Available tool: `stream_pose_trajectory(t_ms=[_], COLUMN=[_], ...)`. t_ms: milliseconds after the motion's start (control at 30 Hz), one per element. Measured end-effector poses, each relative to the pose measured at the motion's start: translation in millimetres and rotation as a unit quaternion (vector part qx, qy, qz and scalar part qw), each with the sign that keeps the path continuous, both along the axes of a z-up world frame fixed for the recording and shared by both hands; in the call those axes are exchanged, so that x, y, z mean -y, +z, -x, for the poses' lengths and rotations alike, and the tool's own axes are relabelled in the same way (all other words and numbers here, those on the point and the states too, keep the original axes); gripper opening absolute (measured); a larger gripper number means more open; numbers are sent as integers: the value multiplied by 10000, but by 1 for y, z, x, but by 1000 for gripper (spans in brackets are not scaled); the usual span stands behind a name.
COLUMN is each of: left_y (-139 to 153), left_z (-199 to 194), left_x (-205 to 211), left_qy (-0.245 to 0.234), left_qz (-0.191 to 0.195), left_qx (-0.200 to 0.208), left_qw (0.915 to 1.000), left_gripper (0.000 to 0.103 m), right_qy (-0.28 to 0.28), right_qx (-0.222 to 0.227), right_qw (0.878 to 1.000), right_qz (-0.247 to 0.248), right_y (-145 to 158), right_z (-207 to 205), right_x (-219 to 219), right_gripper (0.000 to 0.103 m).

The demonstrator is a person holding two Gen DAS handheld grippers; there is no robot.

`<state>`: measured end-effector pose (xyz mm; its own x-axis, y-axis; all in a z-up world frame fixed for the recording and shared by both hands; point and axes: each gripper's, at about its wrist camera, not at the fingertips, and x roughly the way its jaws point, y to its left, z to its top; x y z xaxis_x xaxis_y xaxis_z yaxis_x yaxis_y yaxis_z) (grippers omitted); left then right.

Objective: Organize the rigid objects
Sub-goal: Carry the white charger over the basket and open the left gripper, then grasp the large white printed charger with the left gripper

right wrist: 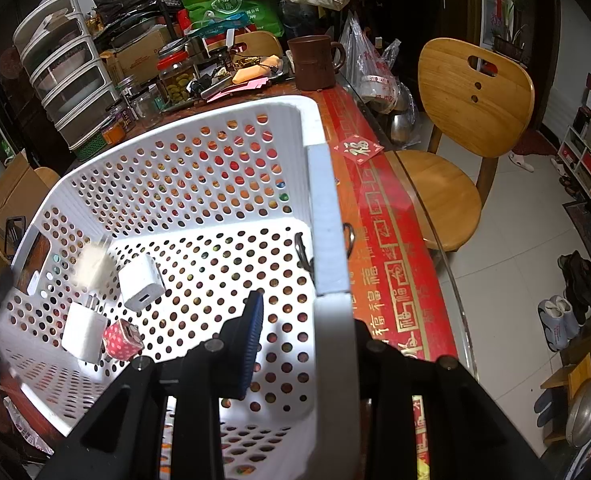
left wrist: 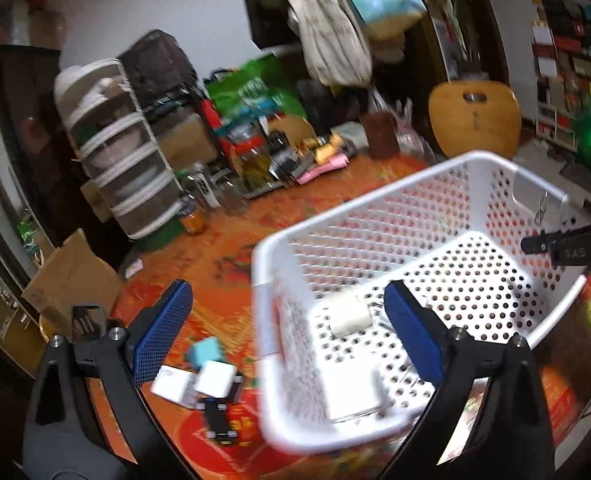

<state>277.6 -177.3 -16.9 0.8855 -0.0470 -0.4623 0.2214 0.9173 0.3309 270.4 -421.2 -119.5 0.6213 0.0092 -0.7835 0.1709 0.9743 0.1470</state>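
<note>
The left gripper (left wrist: 287,328) is spread wide, empty, over the white perforated plastic basket's (left wrist: 491,160) near rim; a blurred, seemingly airborne white cube charger (left wrist: 349,314) sits mid-frame. The right gripper (right wrist: 295,344) pinches the basket's wall.

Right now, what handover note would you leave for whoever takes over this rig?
Left gripper: open, empty, straddling the white basket near wall.
Right gripper: shut on the basket's rim, steadying it.
In basket: three white chargers, one at centre, one blurred, perhaps still falling, plus a red dotted cube.
Left on the table beside the basket: teal cube, white block, black piece. Collect those next.
</note>
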Motion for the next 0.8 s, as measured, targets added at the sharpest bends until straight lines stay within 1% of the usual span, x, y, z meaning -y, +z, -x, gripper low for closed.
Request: stream_pose_trajectory(t_ms=[33,100,167,233,267,333,367,433,467,567,667,800], left_y=[8,19,19,6,-8,-44,-60,-83,-93,-114,-128,-146], left_z=[2,0,-13,-42,-59,-88,-98,-106,-109,-111,-112,-116], left_x=[-15,-52,-92,-134,-156,-189,-199,-208,-213,-224,-231,-231], left_qy=[113,386,746,1144,1339,1550,1605,1572,1541,1526,1348,1196], left_qz=[85,284,398,439,514,630,629,638,692,862,1047,927], left_qx=[116,230,184,-249,-514,-1129,-1329,-1590,-1694,-1808,-1947,-2054], left_qw=[9998,9986,9962,9922,9883,9794,9760,9726,9710,9678,9659,9669], left_gripper=[96,102,102,102,102,101,95,90,90,90,90,92], right_qy=[-6,-4,1,-7,-10,-7,-9,-8,-8,-3,9,9], right_qx=[0,3,5,7,10,11,8,7,6,-2,-11,-7], right_qw=[10000,10000,10000,10000,10000,10000,10000,10000,10000,10000,10000,10000], right_qz=[28,25,25,20,18,19,20,19,20,23,37,34], right_y=[0,0,0,0,0,0,0,0,0,0,1,1], right_z=[0,1,2,1,2,2,2,2,2,2,2,2], right_x=[0,0,0,0,0,0,0,0,0,0,-1,-1], right_gripper=[32,32,32,32,32,32,32,32,32,32,32,32])
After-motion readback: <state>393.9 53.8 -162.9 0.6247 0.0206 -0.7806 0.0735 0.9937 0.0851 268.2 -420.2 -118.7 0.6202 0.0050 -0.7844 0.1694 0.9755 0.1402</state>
